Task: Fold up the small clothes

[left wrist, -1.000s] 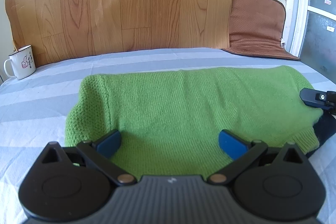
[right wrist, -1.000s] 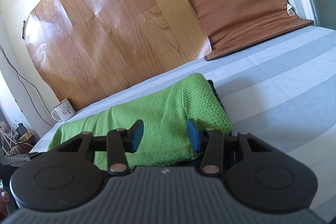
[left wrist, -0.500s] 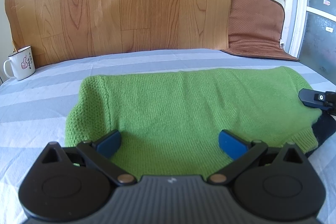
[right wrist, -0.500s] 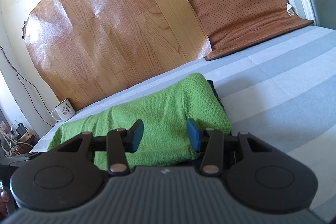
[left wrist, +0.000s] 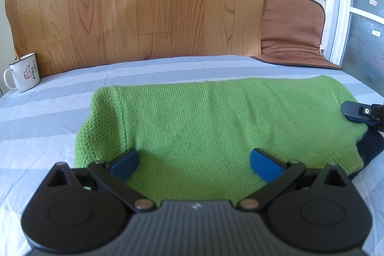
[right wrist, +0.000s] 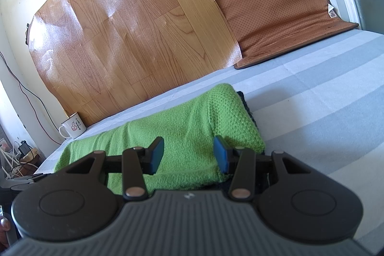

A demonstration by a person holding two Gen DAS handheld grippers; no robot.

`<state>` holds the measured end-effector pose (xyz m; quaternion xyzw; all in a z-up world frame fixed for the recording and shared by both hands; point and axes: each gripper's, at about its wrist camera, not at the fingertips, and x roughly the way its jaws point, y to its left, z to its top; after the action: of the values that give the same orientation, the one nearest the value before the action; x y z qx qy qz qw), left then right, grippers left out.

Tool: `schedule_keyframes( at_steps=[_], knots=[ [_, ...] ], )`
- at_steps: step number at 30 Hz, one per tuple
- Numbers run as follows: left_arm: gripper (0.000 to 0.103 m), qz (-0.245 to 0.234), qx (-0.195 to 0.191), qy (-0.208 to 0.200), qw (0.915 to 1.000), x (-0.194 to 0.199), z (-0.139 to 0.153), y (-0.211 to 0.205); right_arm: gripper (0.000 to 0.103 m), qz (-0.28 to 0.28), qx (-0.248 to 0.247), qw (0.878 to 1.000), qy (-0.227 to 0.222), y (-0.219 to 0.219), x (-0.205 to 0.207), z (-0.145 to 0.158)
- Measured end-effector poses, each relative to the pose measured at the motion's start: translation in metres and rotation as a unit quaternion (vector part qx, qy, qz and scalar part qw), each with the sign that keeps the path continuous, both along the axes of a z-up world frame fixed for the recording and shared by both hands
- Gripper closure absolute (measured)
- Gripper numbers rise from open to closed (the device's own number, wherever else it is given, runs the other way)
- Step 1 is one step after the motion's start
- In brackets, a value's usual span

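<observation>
**A:** What does the scene show, and how far has the folding got?

**B:** A green knitted sweater lies across a bed with a grey and pale blue striped sheet. It already forms a long, tidy band: both short ends look rolled or tucked in, with no sleeve hanging loose. A dark garment peeks out from under its right end. My judgement is that the first folds are done and at least one more remains, bringing one end over the other to make a compact bundle.

**A:** Where are the two grippers?

**B:** The left gripper hovers over the near edge of the sweater, its blue fingers spread wide apart and grasping nothing. The right gripper hovers at the sweater's right end, its fingers about half apart, with knit showing between them but not pinched. Both are released.

**A:** What else is nearby?

**B:** A white enamel mug stands at the far left of the bed, well apart from the sweater. Behind it, a wood-patterned sheet leans on the wall, and a brown cushion sits at the far right.

**A:** Has anything changed from the earlier pictures?

**B:** Nothing visible. The sweater lies the same, and both grippers keep the same place and spread.
</observation>
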<state>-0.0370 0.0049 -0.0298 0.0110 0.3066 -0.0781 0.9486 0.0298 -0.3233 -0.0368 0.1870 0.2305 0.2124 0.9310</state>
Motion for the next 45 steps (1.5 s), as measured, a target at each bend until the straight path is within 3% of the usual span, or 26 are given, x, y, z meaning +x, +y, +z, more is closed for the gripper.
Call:
schedule_keyframes(
  at_steps=[10, 13, 14, 17, 23, 25, 26, 30, 33, 37, 40, 42, 45],
  knots=[
    [0.002, -0.002, -0.001, -0.004, 1.0, -0.002, 0.0, 0.0, 0.054, -0.001, 0.0, 1.0, -0.011, -0.004, -0.013, 0.007],
    [0.004, -0.003, -0.003, -0.008, 1.0, -0.005, 0.001, 0.0, 0.054, -0.028, 0.018, 0.999, -0.003, -0.023, -0.017, 0.011],
    [0.005, -0.004, -0.006, -0.011, 0.9999, -0.005, 0.002, 0.0, 0.051, -0.037, 0.037, 0.999, 0.004, -0.032, -0.017, 0.011],
    [0.01, -0.011, -0.02, -0.026, 0.9994, -0.01, 0.005, 0.003, 0.029, -0.069, 0.059, 0.996, 0.023, -0.049, -0.017, 0.012],
    [0.029, -0.029, -0.041, -0.043, 0.9978, -0.016, 0.009, 0.007, 0.028, -0.042, 0.006, 0.996, 0.082, -0.034, -0.002, 0.0],
    [0.04, -0.031, -0.038, -0.029, 0.9984, -0.012, 0.007, 0.006, 0.028, -0.03, -0.012, 0.997, 0.067, -0.027, -0.002, -0.001],
    [0.042, -0.028, -0.033, -0.021, 0.9988, -0.009, 0.006, 0.005, 0.03, -0.026, -0.017, 0.997, 0.066, -0.025, -0.001, -0.001],
    [0.043, -0.025, -0.006, -0.015, 0.9996, -0.007, 0.004, -0.003, 0.074, -0.001, 0.003, 0.994, 0.106, -0.01, 0.008, 0.0],
    [0.043, -0.026, -0.005, -0.016, 0.9995, -0.008, 0.004, -0.004, 0.078, 0.001, 0.04, 0.994, 0.098, -0.005, 0.006, 0.024],
    [0.041, -0.033, -0.062, -0.018, 0.9973, -0.01, 0.009, 0.014, 0.078, 0.043, 0.02, 0.999, 0.023, 0.035, -0.003, 0.08],
    [0.039, -0.022, -0.166, -0.029, 0.9855, -0.018, 0.024, 0.052, 0.078, 0.111, -0.034, 0.993, -0.02, 0.095, -0.01, 0.111],
    [0.038, 0.001, -0.22, -0.05, 0.9742, -0.029, 0.036, 0.084, 0.078, 0.158, -0.076, 0.984, -0.038, 0.138, -0.013, 0.115],
    [0.037, 0.055, -0.243, -0.075, 0.9656, -0.039, 0.051, 0.129, 0.078, 0.223, -0.127, 0.966, -0.043, 0.202, -0.01, 0.101]
  ],
)
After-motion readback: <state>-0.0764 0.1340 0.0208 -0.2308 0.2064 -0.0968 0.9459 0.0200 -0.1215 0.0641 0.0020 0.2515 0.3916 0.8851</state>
